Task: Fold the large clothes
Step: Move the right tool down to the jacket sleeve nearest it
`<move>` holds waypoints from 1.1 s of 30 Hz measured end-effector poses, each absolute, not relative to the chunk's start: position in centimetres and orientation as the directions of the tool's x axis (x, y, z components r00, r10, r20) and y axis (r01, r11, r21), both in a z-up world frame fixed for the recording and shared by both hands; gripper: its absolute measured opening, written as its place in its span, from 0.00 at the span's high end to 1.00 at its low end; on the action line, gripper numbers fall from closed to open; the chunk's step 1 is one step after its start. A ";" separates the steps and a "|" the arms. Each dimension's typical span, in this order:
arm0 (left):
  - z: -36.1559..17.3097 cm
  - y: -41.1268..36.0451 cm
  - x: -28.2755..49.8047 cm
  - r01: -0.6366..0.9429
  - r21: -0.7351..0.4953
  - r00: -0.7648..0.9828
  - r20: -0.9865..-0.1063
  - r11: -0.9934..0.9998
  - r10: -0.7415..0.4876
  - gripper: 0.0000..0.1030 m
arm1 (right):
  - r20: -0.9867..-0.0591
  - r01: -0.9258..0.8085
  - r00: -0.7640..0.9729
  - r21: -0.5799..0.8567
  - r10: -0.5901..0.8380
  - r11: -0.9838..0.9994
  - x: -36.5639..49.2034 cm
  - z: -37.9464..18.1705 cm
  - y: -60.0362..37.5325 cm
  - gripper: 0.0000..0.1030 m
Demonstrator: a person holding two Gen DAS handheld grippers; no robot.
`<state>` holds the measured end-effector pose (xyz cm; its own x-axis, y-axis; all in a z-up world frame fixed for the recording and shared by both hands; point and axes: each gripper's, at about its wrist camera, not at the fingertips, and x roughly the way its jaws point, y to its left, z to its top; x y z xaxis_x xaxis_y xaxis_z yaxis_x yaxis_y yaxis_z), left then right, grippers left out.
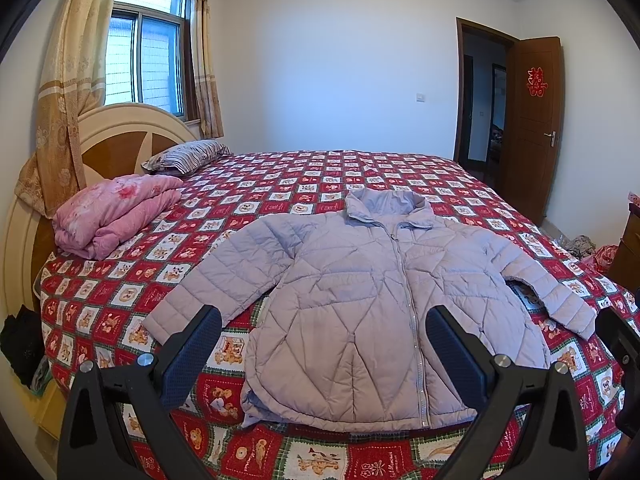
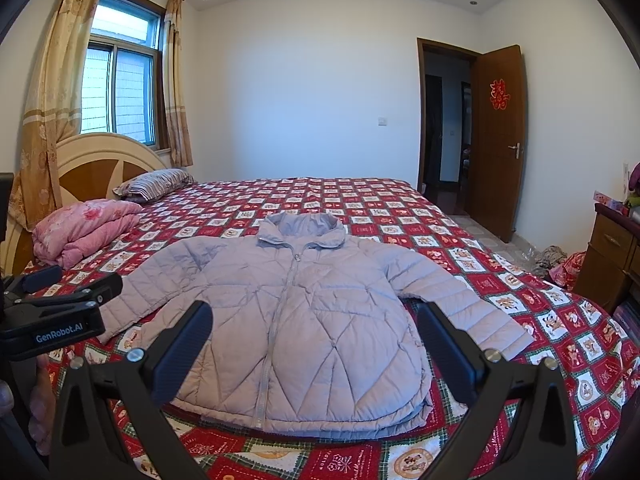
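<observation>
A pale lilac quilted jacket (image 1: pixel 352 300) lies flat and zipped on the red patterned bedspread (image 1: pixel 280 176), front up, collar toward the far side, both sleeves spread out. It also shows in the right wrist view (image 2: pixel 296 320). My left gripper (image 1: pixel 324 344) is open and empty, held above the jacket's lower hem. My right gripper (image 2: pixel 314 340) is open and empty, also above the hem. The left gripper's body (image 2: pixel 52 316) shows at the left edge of the right wrist view.
A folded pink quilt (image 1: pixel 112 216) and a striped pillow (image 1: pixel 188 156) lie by the headboard (image 1: pixel 120 128) at the left. An open wooden door (image 1: pixel 532 128) stands at the right. A wooden dresser (image 2: pixel 616 256) and floor clutter (image 2: pixel 556 260) sit beyond the bed's right side.
</observation>
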<state>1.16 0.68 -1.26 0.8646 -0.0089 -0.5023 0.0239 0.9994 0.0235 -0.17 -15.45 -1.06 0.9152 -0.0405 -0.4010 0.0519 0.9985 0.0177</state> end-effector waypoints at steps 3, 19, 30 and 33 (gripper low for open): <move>-1.5 0.7 1.4 0.025 0.022 0.860 -0.511 0.999 -0.010 0.01 | -0.408 0.052 0.912 0.027 -0.036 0.998 -0.1 -1.4 -15.6 0.00; -7.6 2.6 9.8 -0.032 0.071 0.800 -0.596 0.997 0.068 0.01 | -0.548 0.325 0.809 0.110 -0.215 0.939 4.8 -7.7 -28.2 0.00; -12.7 4.8 21.4 -0.103 0.106 0.746 -0.649 0.989 0.147 0.01 | -0.723 0.647 0.572 0.107 -0.387 0.755 8.3 -15.7 -43.5 0.02; -14.1 4.4 23.8 -0.111 0.127 0.726 -0.667 0.986 0.168 0.01 | -0.766 0.672 0.530 0.118 -0.364 0.731 9.3 -17.2 -45.9 0.09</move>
